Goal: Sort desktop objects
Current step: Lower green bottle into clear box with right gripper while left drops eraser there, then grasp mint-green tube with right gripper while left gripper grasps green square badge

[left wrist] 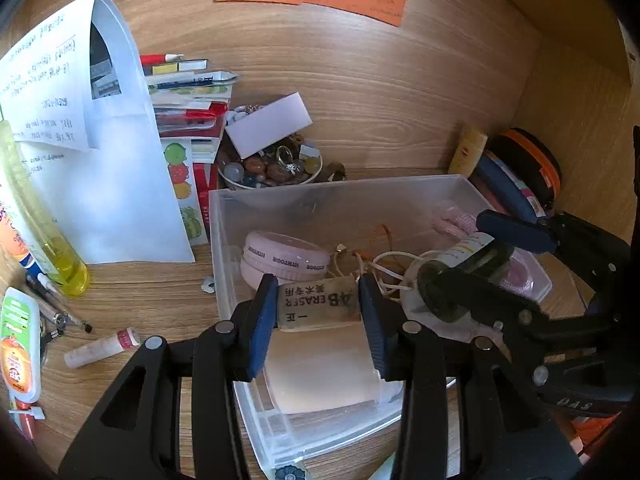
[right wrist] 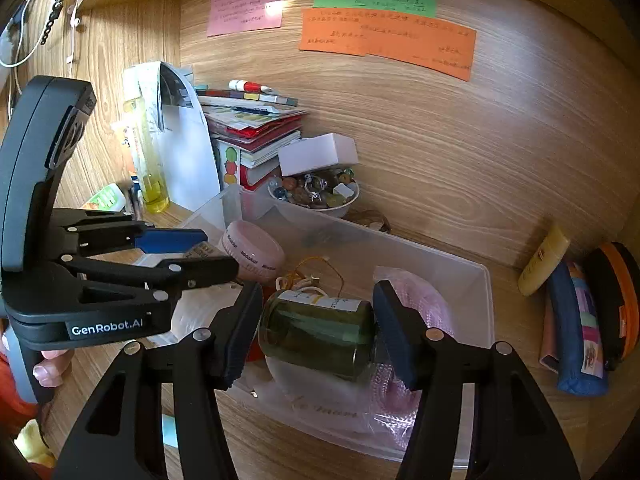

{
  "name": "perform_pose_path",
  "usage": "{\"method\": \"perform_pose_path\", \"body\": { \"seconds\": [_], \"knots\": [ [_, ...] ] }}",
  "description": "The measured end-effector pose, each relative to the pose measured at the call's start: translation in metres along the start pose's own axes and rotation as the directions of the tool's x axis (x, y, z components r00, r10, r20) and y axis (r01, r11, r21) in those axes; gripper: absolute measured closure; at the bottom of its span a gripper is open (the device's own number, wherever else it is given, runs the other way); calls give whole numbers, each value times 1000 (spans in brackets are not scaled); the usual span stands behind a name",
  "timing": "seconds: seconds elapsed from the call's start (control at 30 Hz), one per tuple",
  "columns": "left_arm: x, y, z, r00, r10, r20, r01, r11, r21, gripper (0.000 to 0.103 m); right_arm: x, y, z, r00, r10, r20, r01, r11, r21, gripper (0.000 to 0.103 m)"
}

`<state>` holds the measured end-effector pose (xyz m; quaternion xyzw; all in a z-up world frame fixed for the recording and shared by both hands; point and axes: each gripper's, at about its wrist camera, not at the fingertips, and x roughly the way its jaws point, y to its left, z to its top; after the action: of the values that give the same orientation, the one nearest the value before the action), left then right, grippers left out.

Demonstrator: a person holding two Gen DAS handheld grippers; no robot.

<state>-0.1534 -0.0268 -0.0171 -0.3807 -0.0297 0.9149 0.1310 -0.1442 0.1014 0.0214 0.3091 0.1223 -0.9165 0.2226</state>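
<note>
Left wrist view: the left gripper (left wrist: 319,312) clenches a worn 4B eraser (left wrist: 318,307) between its two blue pads, the printed face up, held over the near half of a clear plastic bin (left wrist: 224,216). Inside the bin, at 11 o'clock from the eraser, lies a pink round case (left wrist: 286,258); at 1 o'clock sit tangled cords (left wrist: 384,264). At 3 o'clock the right gripper (left wrist: 476,264) reaches in from the right, grasping a dark green glass bottle (left wrist: 452,288) with a white label. Behind the bin, at 12 o'clock, a bowl of beads and stones (left wrist: 272,170) carries a small white box (left wrist: 268,124). At 10 o'clock a stack of booklets (left wrist: 188,112) stands beside a folded white sheet (left wrist: 108,168), with a yellow bottle (left wrist: 52,248) at 9 o'clock. A lip balm tube (left wrist: 102,347) lies on the wooden desk (left wrist: 140,300) at 8 o'clock.

Right wrist view: the right gripper (right wrist: 318,330) grips the green bottle (right wrist: 320,332) by its ends, lying sideways above the bin (right wrist: 484,300). At 9 o'clock the left gripper (right wrist: 200,254) holds the eraser (right wrist: 200,250), just beside the pink case (right wrist: 252,254). A pink bubble-wrap pouch (right wrist: 420,300) lies in the bin at 2 o'clock. The bead bowl (right wrist: 316,194) sits at 12 o'clock. At 3 o'clock, outside the bin, a yellow tube (right wrist: 544,260), a blue pouch (right wrist: 576,328) and a black-and-orange case (right wrist: 620,300) lean against the wall.
</note>
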Motion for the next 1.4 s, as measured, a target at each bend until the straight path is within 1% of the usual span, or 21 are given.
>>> {"method": "perform_pose_path", "body": {
  "seconds": [0.03, 0.1, 0.17, 0.2, 0.23, 0.3, 0.33, 0.47, 0.53, 0.57, 0.67, 0.73, 0.87, 1.03, 1.2, 1.3, 1.4],
  "knots": [
    [0, 0, 0, 1000, -1, -2, 1, 1000, -2, 63, 2, 1, -1, 1000, 4, -8, -4, 1000, -11, 41],
    [-1, 1, 0, 1000, -5, -4, 5, 1000, -7, 63, 11, 2, -4, 999, 7, -46, -8, 1000, -20, 33],
    [-2, 2, 0, 1000, -15, -3, 15, 1000, -12, 61, 17, 2, -7, 998, -15, -64, 14, 1000, -24, 32],
    [-4, 3, -1, 1000, -27, 2, 27, 1000, -15, 58, 18, 2, -7, 998, -21, -66, 19, 999, -28, 32],
    [-6, 3, -1, 999, -35, 7, 35, 999, -15, 52, 17, 2, -7, 997, -15, -69, 14, 1000, -27, 31],
    [-13, 2, -2, 999, -46, 28, 46, 999, -14, 44, 15, 3, -6, 997, 11, -75, -13, 1000, -22, 28],
    [-16, 1, -2, 998, -47, 37, 47, 999, -12, 42, 13, 4, -5, 997, 21, -78, -23, 999, -23, 28],
    [-31, -6, -5, 997, -34, 68, 33, 999, 18, 40, 3, 7, -3, 998, 1, -62, -3, 999, -33, 27],
    [-37, -9, -7, 997, -21, 80, 19, 999, 31, 35, -5, 8, -2, 999, -4, -49, 3, 1000, -30, 22],
    [-42, -11, -8, 996, -9, 91, 6, 999, 39, 34, -8, 9, -2, 999, -5, -43, 4, 1000, -28, 21],
    [-54, -12, -12, 994, -6, 106, 2, 999, 44, 33, -19, 11, -2, 1000, -12, -28, 11, 999, -30, 20],
    [-62, -13, -14, 993, 0, 116, -5, 999, 43, 29, -26, 14, -3, 1000, -21, -18, 20, 999, -34, 20],
    [-79, -12, -21, 991, 25, 134, -32, 998, 48, 28, -36, 18, -4, 1000, -24, -5, 24, 999, -34, 20],
    [-93, -11, -31, 988, 57, 146, -66, 996, 60, 21, -50, 22, -10, 1000, -19, 6, 20, 1000, -13, 19],
    [-104, -4, -47, 985, 99, 139, -109, 992, 65, 19, -59, 27, -18, 1000, -7, 1, 7, 1000, 8, 18],
    [-107, 4, -56, 985, 122, 125, -130, 990, 57, 13, -61, 32, -25, 1000, 4, -14, -4, 1000, 19, 17],
    [-109, 14, -67, 983, 148, 105, -154, 987, 48, 13, -58, 38, -32, 999, 23, -37, -22, 999, 28, 17]
  ]
}}
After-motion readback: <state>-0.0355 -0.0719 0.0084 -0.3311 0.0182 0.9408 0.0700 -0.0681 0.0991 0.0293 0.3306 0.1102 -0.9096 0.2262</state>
